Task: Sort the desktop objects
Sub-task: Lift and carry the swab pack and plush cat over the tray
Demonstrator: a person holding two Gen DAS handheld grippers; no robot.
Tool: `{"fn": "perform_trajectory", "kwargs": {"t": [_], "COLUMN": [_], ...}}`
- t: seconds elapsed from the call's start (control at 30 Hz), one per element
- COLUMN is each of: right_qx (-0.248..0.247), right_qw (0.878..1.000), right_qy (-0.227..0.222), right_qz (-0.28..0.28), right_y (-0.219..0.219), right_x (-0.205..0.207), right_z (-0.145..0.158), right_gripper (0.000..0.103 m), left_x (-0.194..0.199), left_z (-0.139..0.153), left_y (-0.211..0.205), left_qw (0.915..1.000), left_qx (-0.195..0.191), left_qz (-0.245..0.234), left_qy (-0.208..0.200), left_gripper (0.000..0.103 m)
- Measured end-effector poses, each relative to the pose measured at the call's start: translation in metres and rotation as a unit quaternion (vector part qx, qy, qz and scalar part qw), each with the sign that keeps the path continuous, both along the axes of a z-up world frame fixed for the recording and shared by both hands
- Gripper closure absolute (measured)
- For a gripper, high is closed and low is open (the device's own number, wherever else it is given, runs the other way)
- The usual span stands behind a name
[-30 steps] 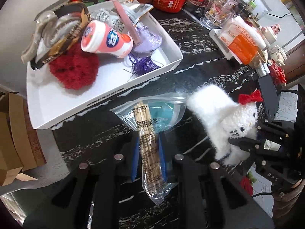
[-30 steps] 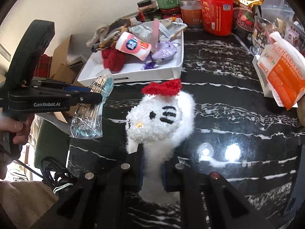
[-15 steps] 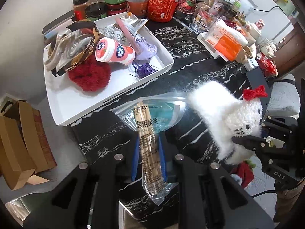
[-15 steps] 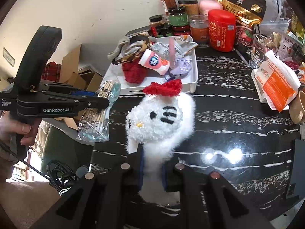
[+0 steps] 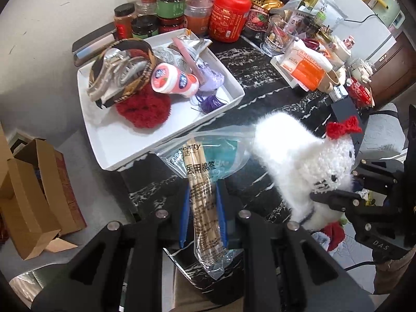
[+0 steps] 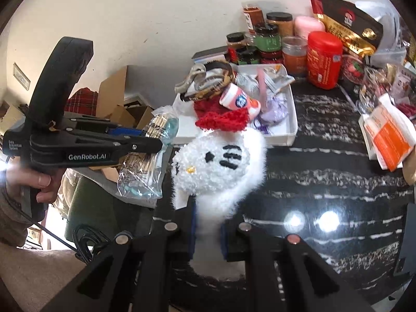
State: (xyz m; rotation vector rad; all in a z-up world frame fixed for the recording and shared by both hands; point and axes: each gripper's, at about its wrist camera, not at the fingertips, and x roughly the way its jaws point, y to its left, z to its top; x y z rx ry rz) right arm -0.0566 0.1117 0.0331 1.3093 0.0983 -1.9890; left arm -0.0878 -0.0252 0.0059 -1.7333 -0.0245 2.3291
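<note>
Both grippers are getting lifted up and back from the counter (image 5: 265, 96) compared with a second ago: the white tray (image 5: 161, 140) is looking smaller and farther out past the fingers now, and more of the jars behind it is showing. My read is both pickups are done and we're in the carry phase, so the next thing is probably swinging over the tray to drop stuff in.

The left gripper (image 5: 201, 208) is pinching the cotton swab bag (image 5: 202, 179) between its blue pads. The bag's long axis is running straight along the fingers, top end sticking out ahead toward the tray, bottom end hanging back behind the pads.

The right gripper (image 6: 206, 230) is squeezing the white plush cat (image 6: 221, 161) by its lower body. The plush is standing upright out of the fingers, red bow at the far end, face turned back at the right wrist camera. Both items are in the air, clear of the counter, just beside each other.
</note>
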Motion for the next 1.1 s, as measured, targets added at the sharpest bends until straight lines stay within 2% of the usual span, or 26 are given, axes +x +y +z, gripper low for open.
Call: {"fn": "perform_trajectory", "kwargs": {"t": [0.5, 0.9, 1.1], "right_qx": [-0.005, -0.005, -0.002], "right_qw": [0.999, 0.999, 0.999], "right_qy": [0.015, 0.022, 0.026], "right_qz": [0.027, 0.032, 0.024], "right_y": [-0.052, -0.072, -0.075], "right_x": [-0.056, -0.116, -0.142], "right_z": [0.006, -0.007, -0.019], "right_gripper": [0.090, 0.090, 0.089], "left_x": [-0.052, -0.100, -0.128], "left_z": [0.010, -0.005, -0.017], "left_y": [-0.041, -0.056, -0.060], "left_qw": [0.9991, 0.9980, 0.9980], "left_qx": [-0.006, -0.004, 0.003], "left_qz": [0.031, 0.051, 0.046], "left_qy": [0.030, 0.037, 0.044], "left_gripper": [0.085, 0.085, 0.085]}}
